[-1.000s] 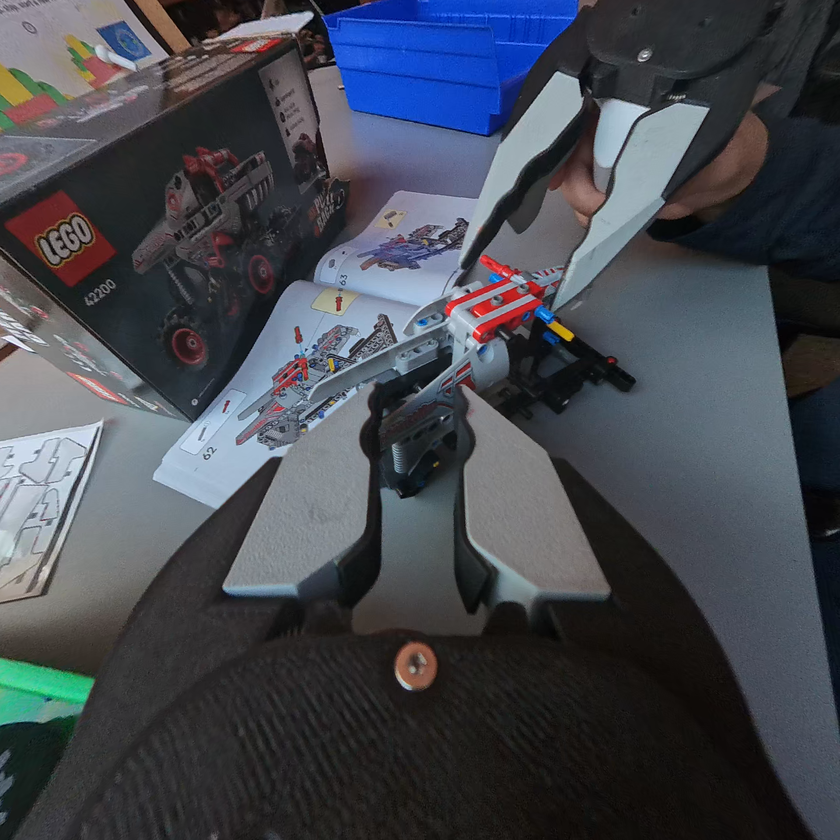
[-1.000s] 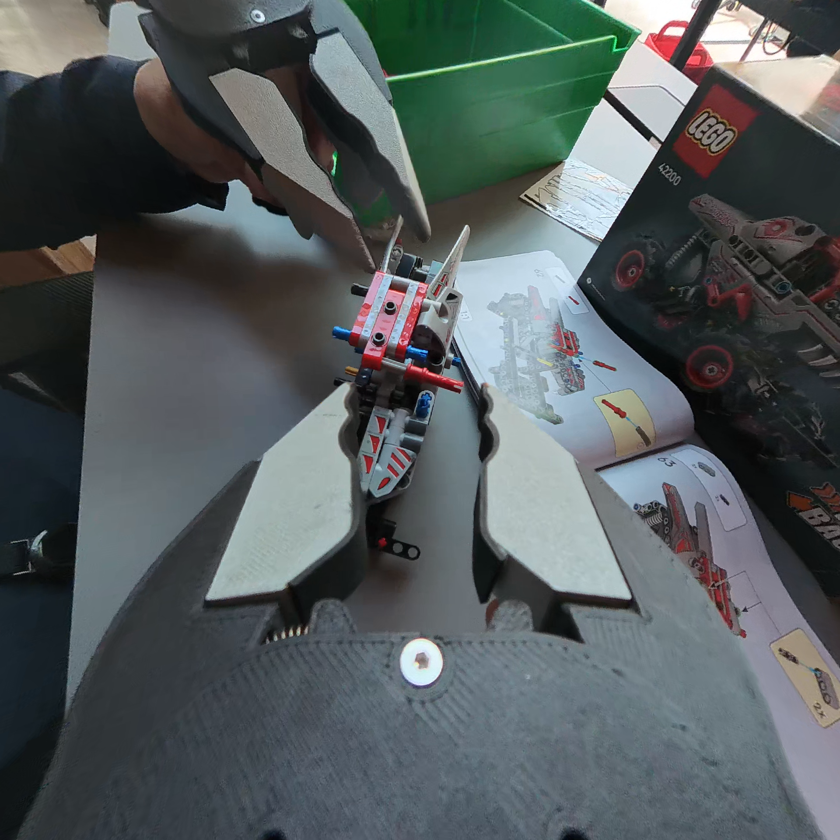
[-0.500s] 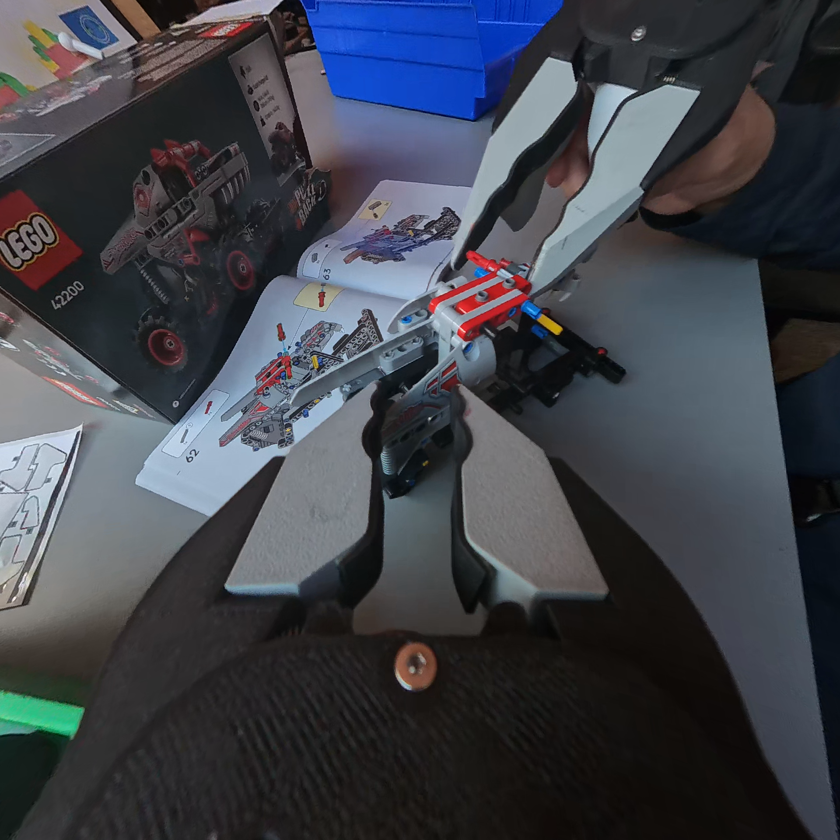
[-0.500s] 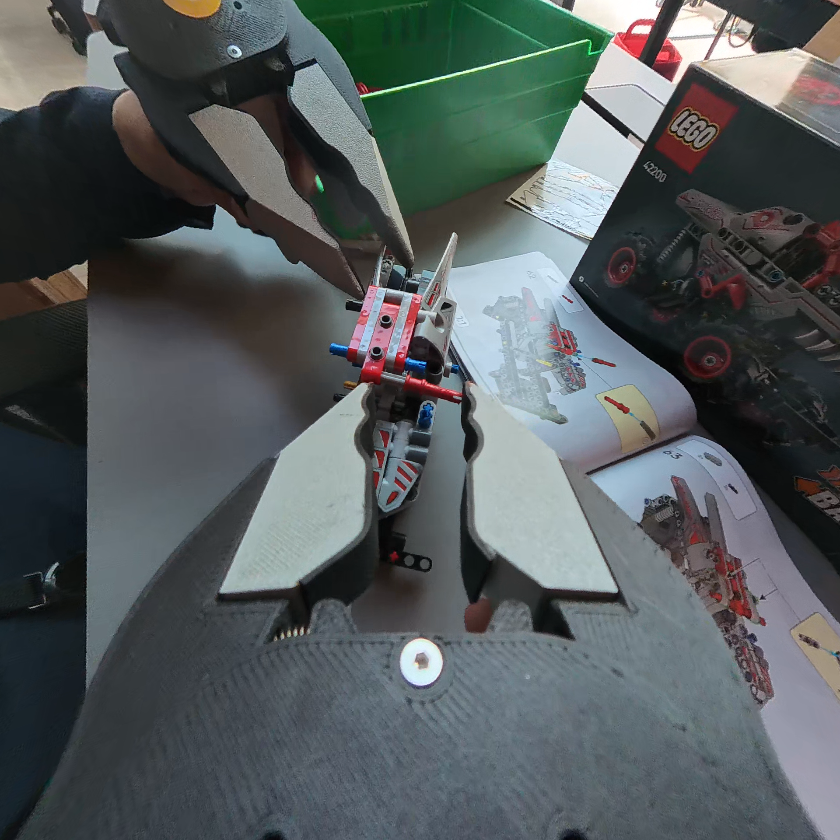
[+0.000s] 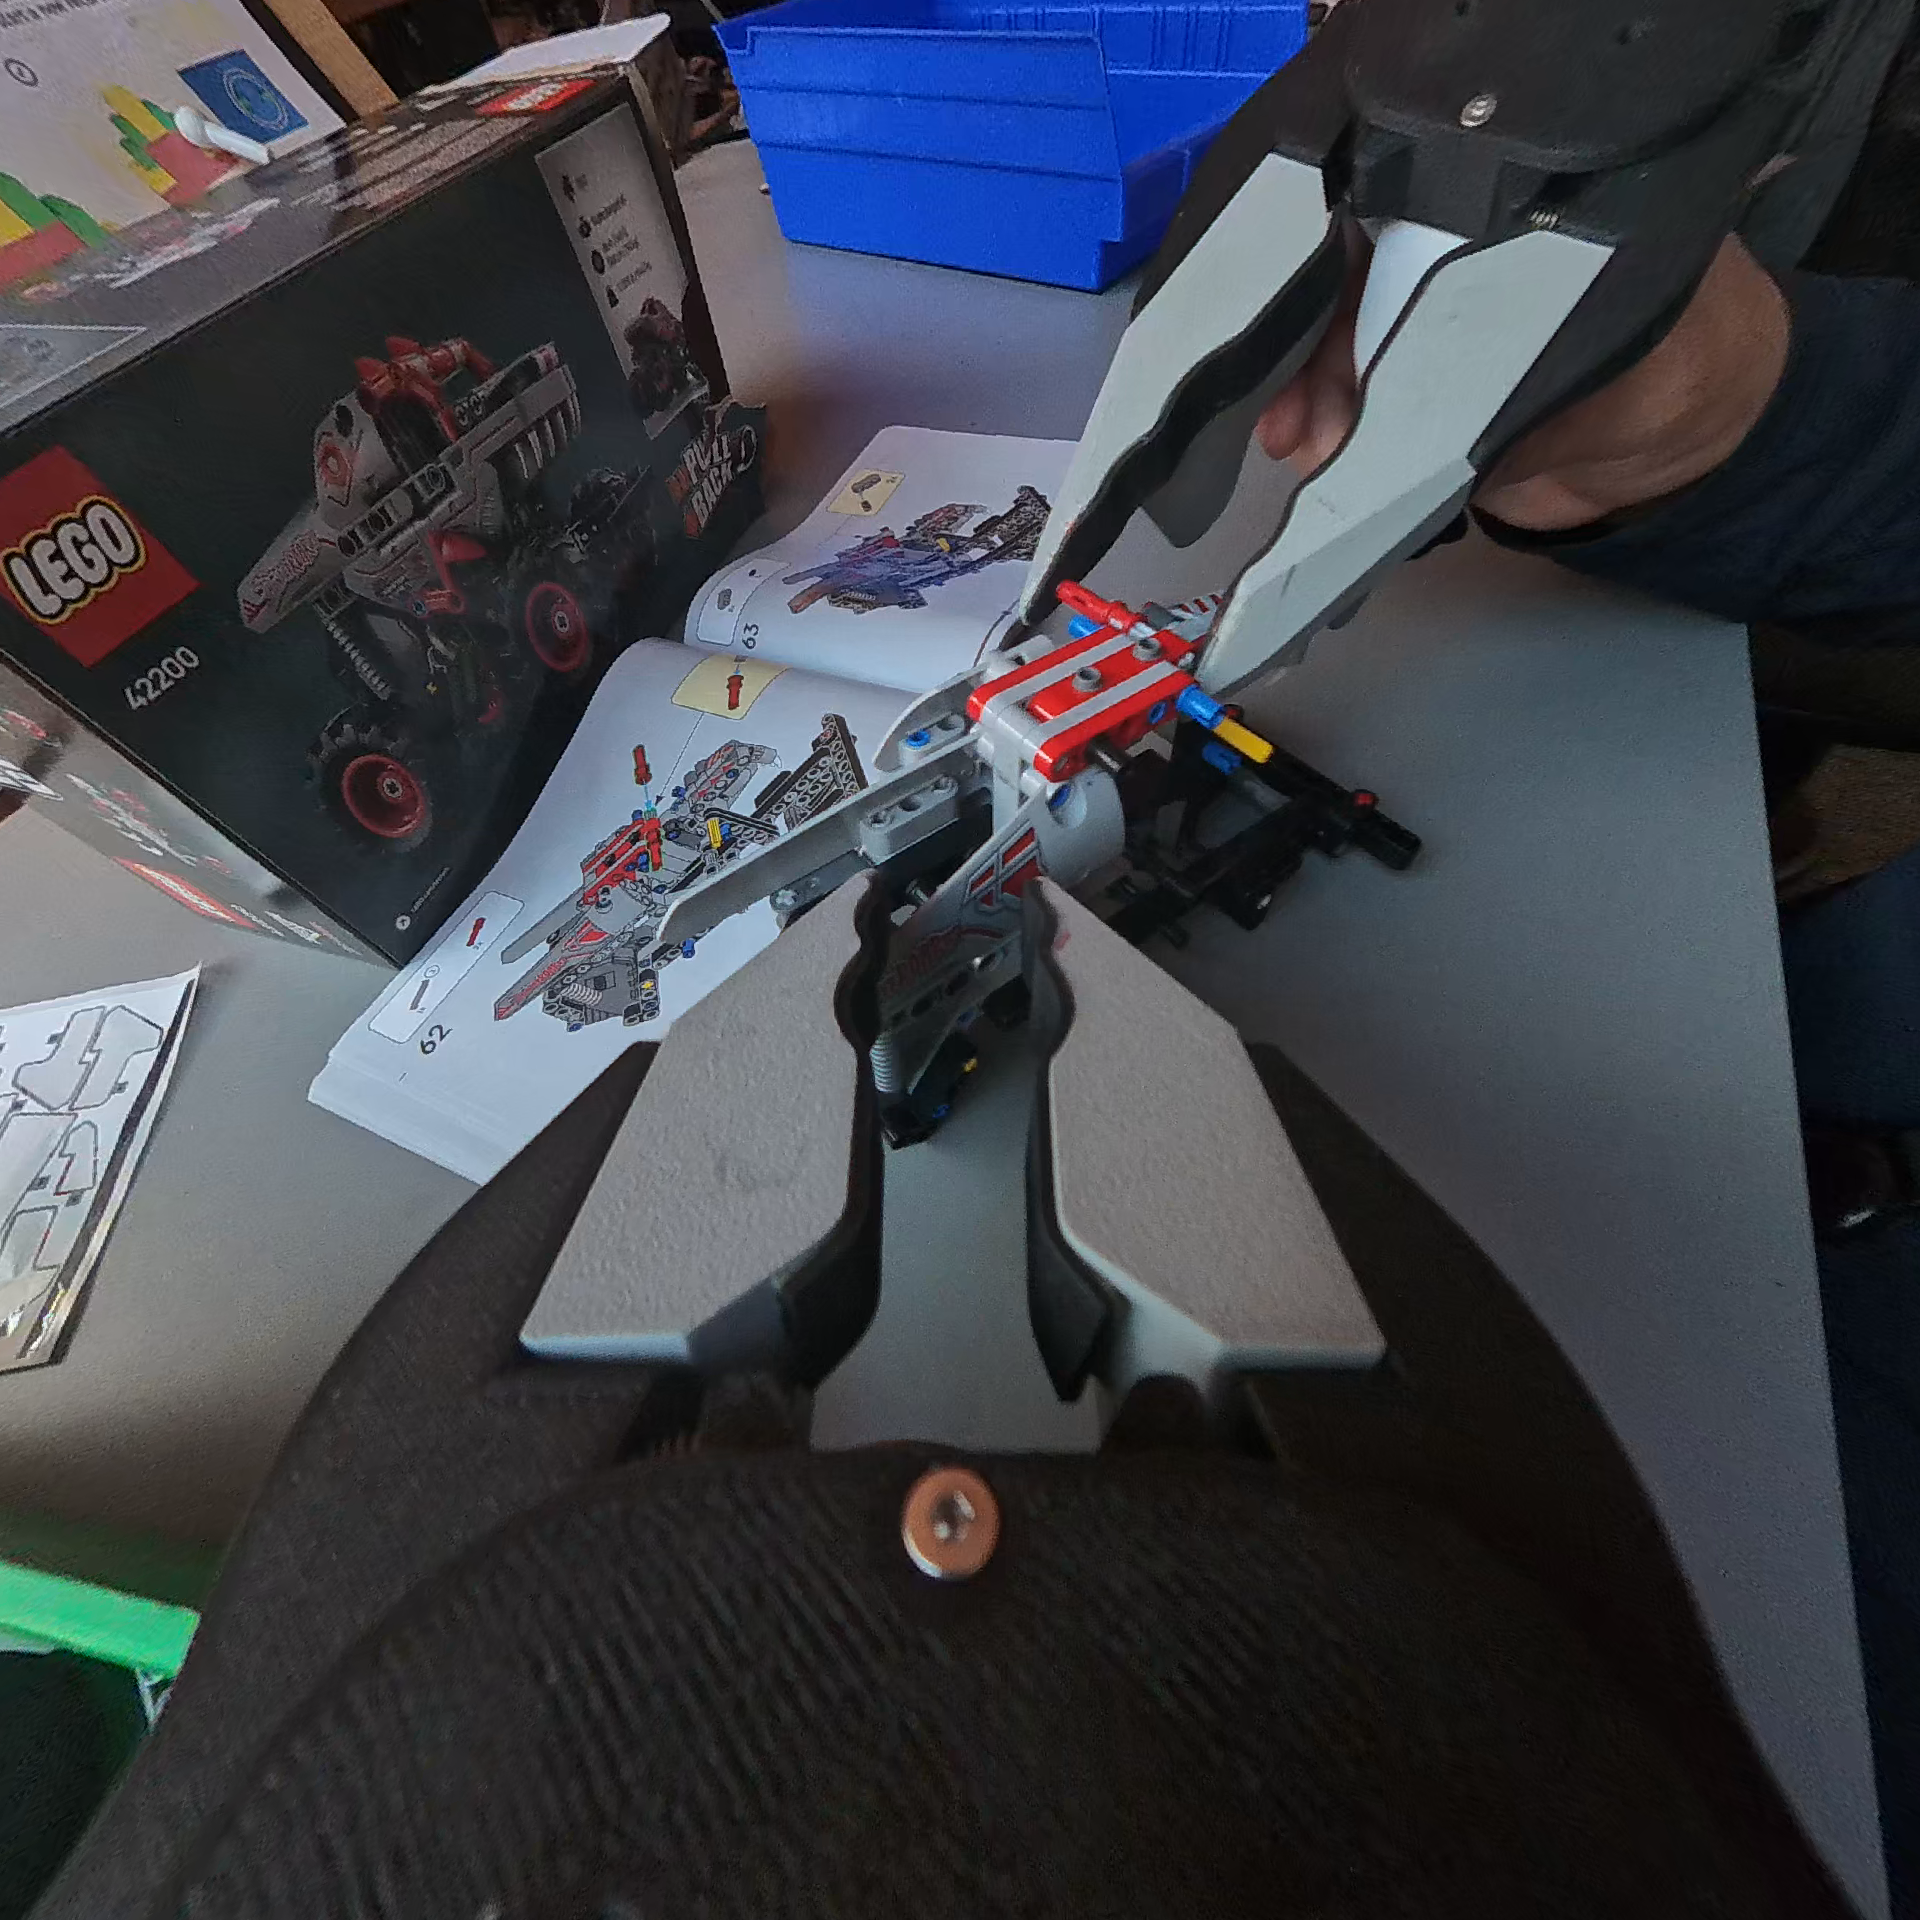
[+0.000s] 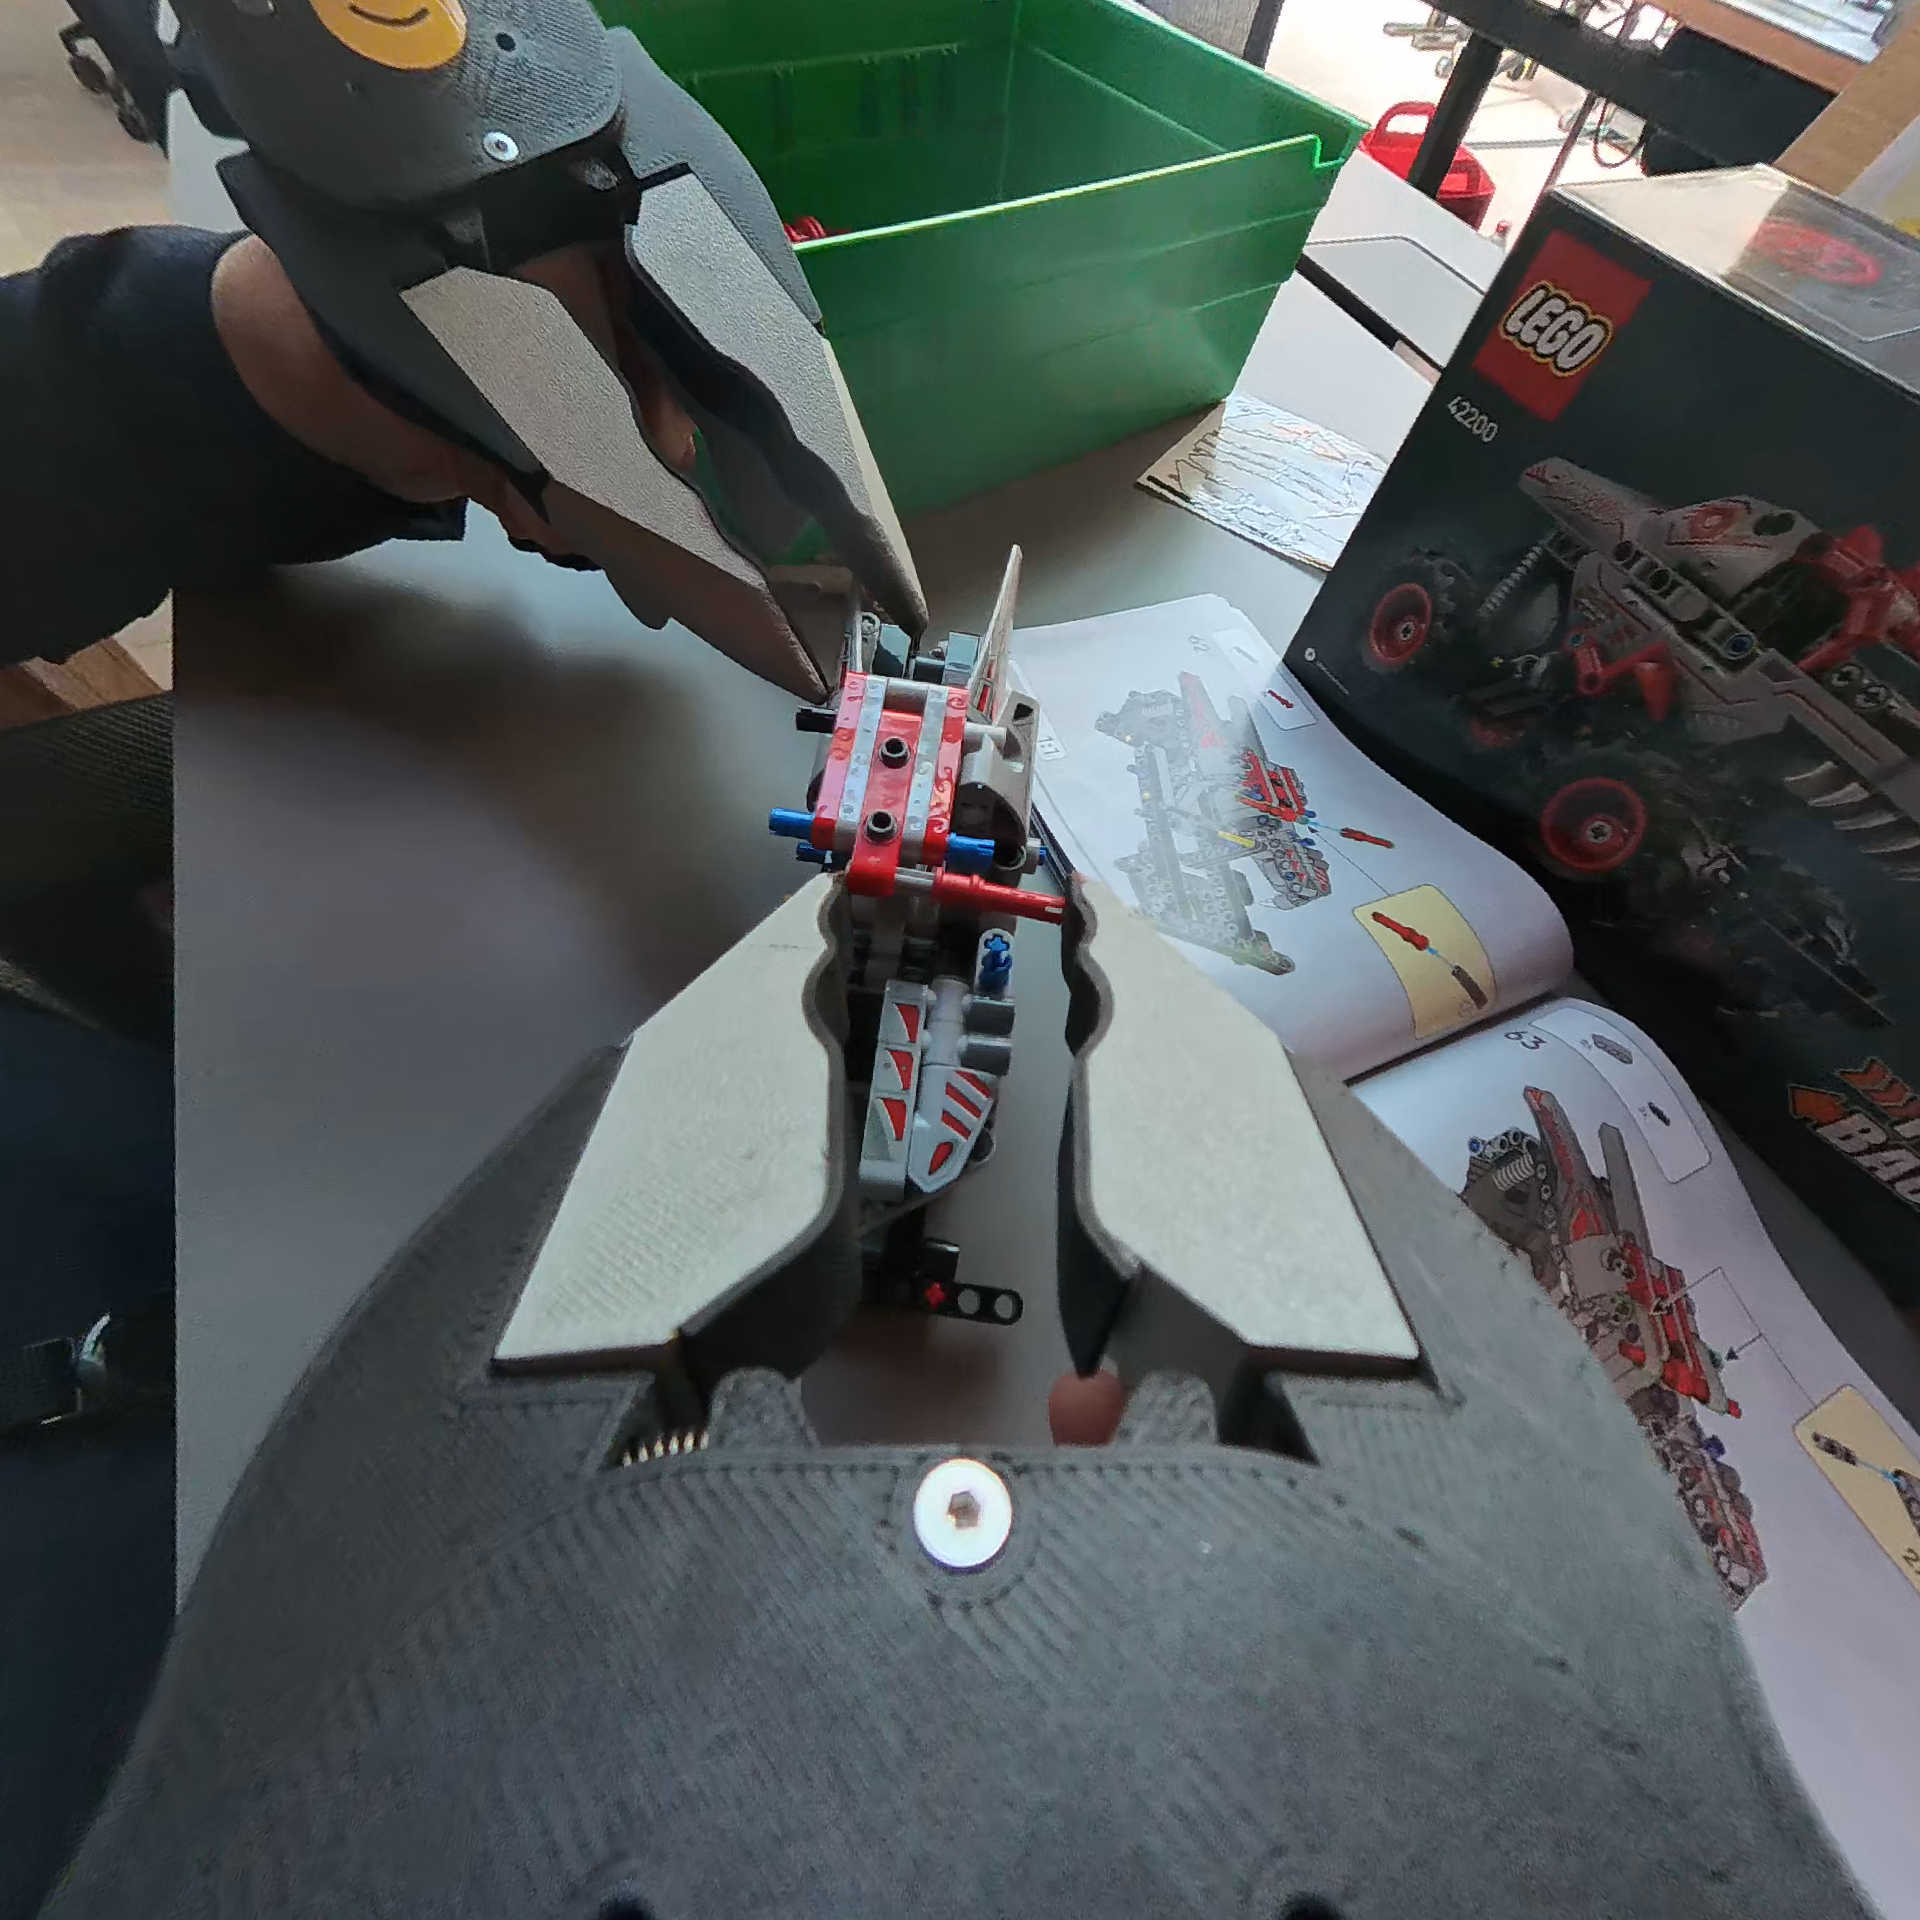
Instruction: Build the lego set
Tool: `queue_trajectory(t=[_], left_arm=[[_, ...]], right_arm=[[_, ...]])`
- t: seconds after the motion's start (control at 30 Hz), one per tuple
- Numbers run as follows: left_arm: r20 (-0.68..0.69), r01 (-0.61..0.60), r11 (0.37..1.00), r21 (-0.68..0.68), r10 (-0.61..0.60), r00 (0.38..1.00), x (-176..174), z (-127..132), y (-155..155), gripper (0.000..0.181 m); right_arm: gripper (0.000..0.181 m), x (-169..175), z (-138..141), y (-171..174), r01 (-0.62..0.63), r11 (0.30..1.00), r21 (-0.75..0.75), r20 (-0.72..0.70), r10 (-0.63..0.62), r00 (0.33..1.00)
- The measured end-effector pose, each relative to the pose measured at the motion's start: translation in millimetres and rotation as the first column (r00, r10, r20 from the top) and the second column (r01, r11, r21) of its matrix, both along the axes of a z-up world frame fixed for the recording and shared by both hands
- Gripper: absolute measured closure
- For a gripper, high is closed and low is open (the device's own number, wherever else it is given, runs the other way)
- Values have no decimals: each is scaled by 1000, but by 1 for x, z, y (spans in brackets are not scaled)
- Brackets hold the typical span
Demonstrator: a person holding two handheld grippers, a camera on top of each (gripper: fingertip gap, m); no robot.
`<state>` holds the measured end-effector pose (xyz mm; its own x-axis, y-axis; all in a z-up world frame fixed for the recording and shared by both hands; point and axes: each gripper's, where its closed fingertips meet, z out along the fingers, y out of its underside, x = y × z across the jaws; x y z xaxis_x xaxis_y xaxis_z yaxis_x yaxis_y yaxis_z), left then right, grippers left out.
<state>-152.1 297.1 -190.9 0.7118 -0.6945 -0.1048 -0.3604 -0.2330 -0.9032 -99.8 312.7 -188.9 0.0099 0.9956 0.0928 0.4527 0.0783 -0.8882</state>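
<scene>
The partly built lego model [image 5: 1081, 696] of grey, red and black parts stands on the grey table [image 5: 1507, 1039]. My left gripper [image 5: 945, 935] is shut on the model's grey stickered front end. In the right wrist view it [image 6: 873, 655] comes in from the upper left. My right gripper [image 6: 951, 904] spans the model [image 6: 894, 779] at its red beam. One fingertip [image 6: 1081, 914] touches the end of a red axle pin [image 6: 997, 891] sticking out sideways, the other presses the model's opposite side. It shows from the front in the left wrist view [image 5: 1132, 634].
An open instruction booklet [image 5: 623, 852] lies left of the model, with the black lego box [image 5: 343, 499] behind it. A blue bin [image 5: 997, 135] stands at the far edge and a green bin [image 6: 1039, 239] behind the left gripper. A sticker sheet [image 5: 73, 1122] lies on the table. Tip to tip, the grippers are about 6 centimeters apart.
My right gripper has moved forward along the model and its jaws have narrowed until they bracket the red pin and beam. My left gripper keeps its hold.
</scene>
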Motion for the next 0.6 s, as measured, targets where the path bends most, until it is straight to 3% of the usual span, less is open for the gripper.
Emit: queue_trajectory(t=[0.37, 0.6], left_arm=[[4, -16, 1000, -5, 16, 1000, 1, 0, -2, 161], [14, -15, 1000, -5, 15, 1000, 3, 1, -4, 162]], right_arm=[[143, 0, 1, -5, -24, 998, 66, -7, 25, 1000], [151, 4, 2, -5, -74, 997, -11, -18, 74, 997]])
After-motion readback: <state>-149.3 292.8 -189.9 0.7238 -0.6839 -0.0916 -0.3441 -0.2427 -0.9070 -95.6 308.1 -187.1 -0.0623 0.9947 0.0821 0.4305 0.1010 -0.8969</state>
